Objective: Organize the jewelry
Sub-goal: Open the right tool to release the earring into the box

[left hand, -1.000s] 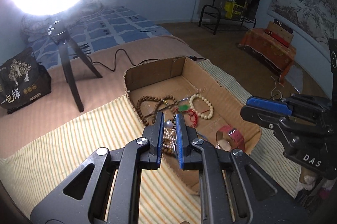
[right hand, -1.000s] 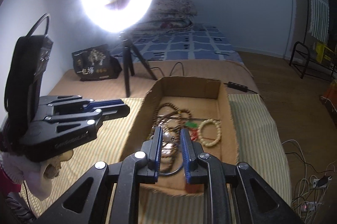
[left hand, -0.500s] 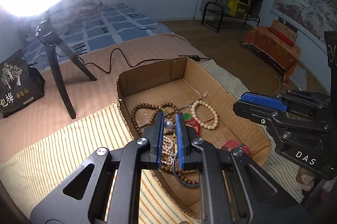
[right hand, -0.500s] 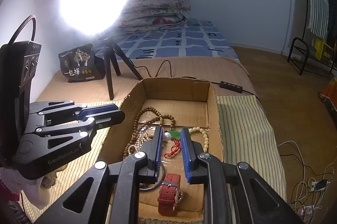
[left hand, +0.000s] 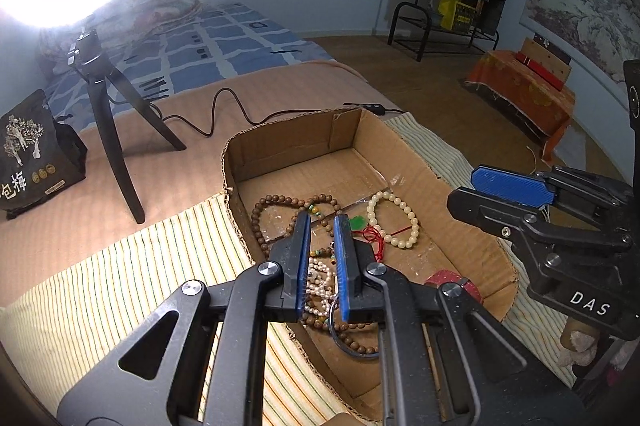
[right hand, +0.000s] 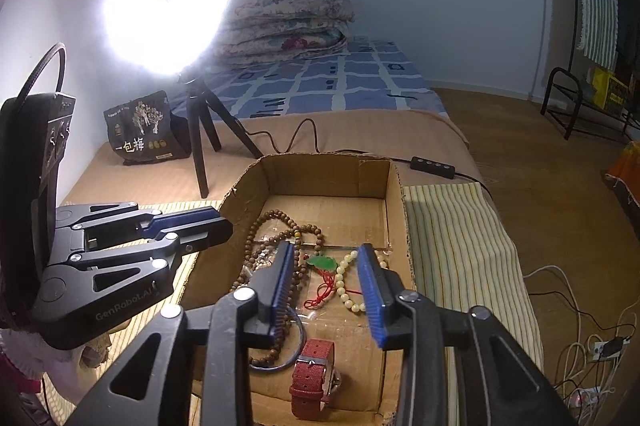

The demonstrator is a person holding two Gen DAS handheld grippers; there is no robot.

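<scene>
A cardboard box (left hand: 404,153) (right hand: 396,193) on a striped mat holds jewelry: brown bead strings (left hand: 280,201) (right hand: 276,218), a cream bead bracelet (left hand: 394,222) (right hand: 344,282), a green pendant on red cord (right hand: 324,262) (left hand: 358,224), small pearls (left hand: 318,278) and a red watch strap (right hand: 312,374) (left hand: 450,280). My left gripper (left hand: 322,222) hovers over the box's near left part, jaws a narrow gap apart, nothing between them. My right gripper (right hand: 326,254) hovers above the pendant, jaws wide apart and empty. Each gripper shows in the other's view: the right (left hand: 516,193), the left (right hand: 188,226).
A ring light on a black tripod (right hand: 200,129) (left hand: 108,113) stands behind the box with its cable and switch (right hand: 434,167). A black bag (right hand: 140,129) (left hand: 32,153) sits at the far left. Folded quilts (right hand: 288,21) lie on the bed. Cables (right hand: 576,342) lie on the floor, right.
My right gripper's jaws have opened wide. Both grippers have tilted and drawn back, so more of the box's inside shows, including the red watch strap.
</scene>
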